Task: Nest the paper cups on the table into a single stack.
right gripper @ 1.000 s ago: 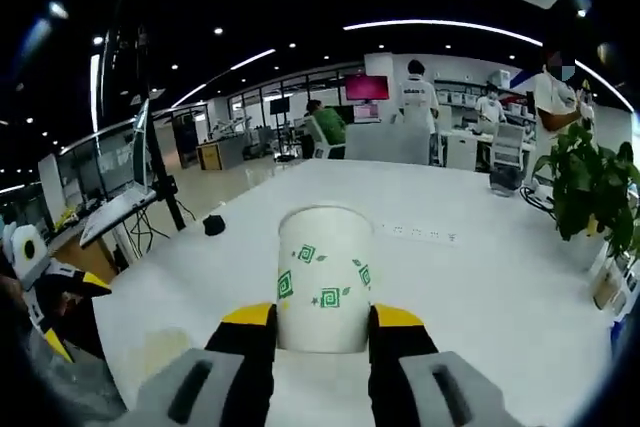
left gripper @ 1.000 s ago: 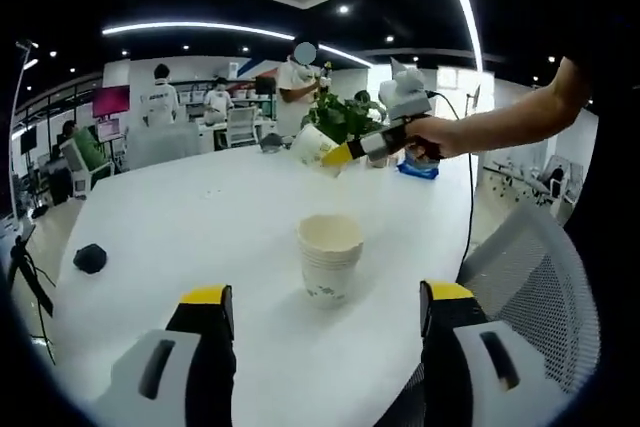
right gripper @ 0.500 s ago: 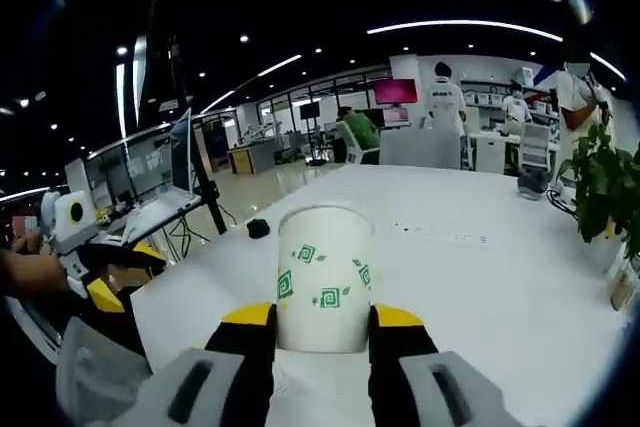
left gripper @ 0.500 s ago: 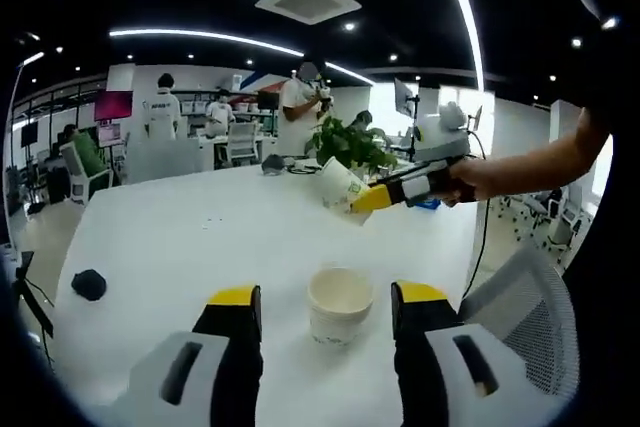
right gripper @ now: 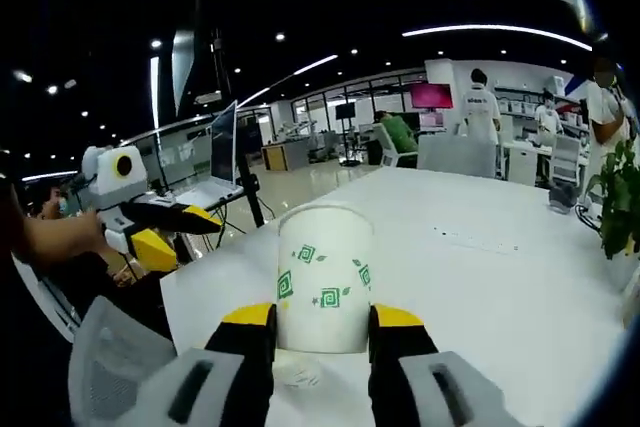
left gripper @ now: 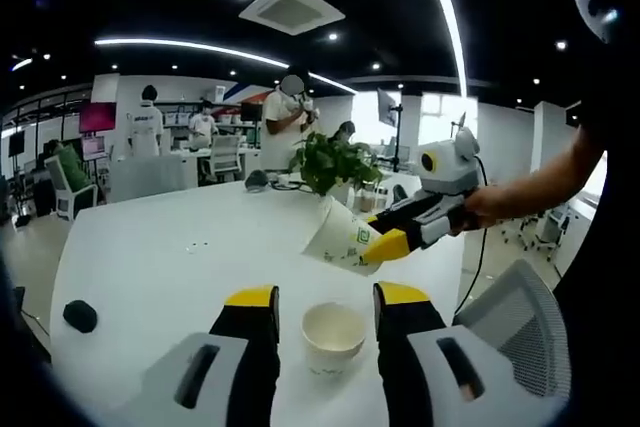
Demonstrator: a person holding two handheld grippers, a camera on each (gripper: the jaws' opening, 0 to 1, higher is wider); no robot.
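A stack of white paper cups (left gripper: 333, 337) stands on the white table (left gripper: 150, 247), low between my left gripper's (left gripper: 325, 297) yellow-tipped jaws. The jaws flank it closely, with a thin gap showing on each side. Just above the stack hangs a single paper cup with green prints (left gripper: 340, 237), tilted mouth down-left and held by my right gripper (left gripper: 365, 242), which reaches in from the right. In the right gripper view the same cup (right gripper: 324, 277) is pinched at its base by my right gripper (right gripper: 323, 317). My left gripper (right gripper: 185, 232) appears there at the left, held by a hand.
A potted plant (left gripper: 330, 159) stands at the far side of the table. A small black object (left gripper: 78, 315) lies near the left edge. A grey mesh chair (left gripper: 520, 327) sits at the table's near right. People stand at desks in the background.
My left gripper's jaws have narrowed around the stack and moved closer to it. My right gripper has brought the tilted cup down and nearer, to just above the stack.
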